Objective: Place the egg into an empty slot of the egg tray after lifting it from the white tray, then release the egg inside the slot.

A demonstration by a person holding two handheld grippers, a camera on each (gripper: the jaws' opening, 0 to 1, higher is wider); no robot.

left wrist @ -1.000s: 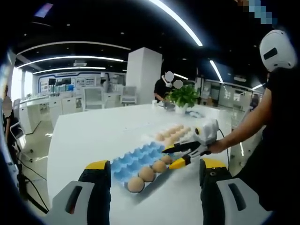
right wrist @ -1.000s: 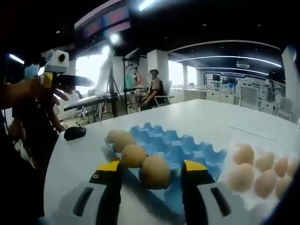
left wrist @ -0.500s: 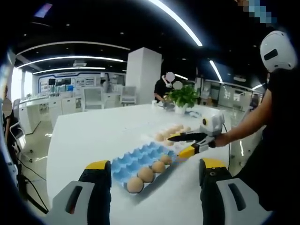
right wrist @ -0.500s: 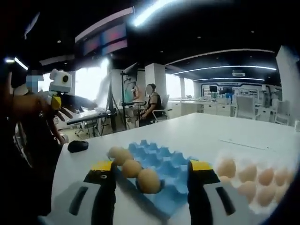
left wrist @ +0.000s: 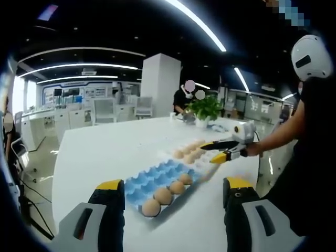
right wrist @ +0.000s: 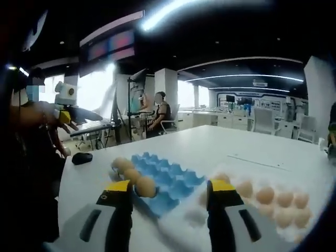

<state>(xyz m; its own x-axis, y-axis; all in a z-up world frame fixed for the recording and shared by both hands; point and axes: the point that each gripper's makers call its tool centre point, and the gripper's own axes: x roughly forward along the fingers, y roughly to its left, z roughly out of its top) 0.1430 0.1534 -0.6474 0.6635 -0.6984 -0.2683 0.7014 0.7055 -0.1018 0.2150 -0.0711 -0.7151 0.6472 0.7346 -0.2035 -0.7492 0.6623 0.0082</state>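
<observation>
Now white tray (right wrist: pixel 273 223) eggs (right wrist: pixel 265 195) lie beyond open right tongs (right wrist: pixel 169 191).

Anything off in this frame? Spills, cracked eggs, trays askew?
Nothing stands out. The blue egg tray lies flat on the white table with three eggs seated in a row along one edge. The white tray of eggs sits beside it. No spill or visible crack. Both the right claw and the left claw are open.

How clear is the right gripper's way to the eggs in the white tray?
Probably clear, yes: the right gripper hangs open just above the eggs in the white tray, with nothing between them.
</observation>
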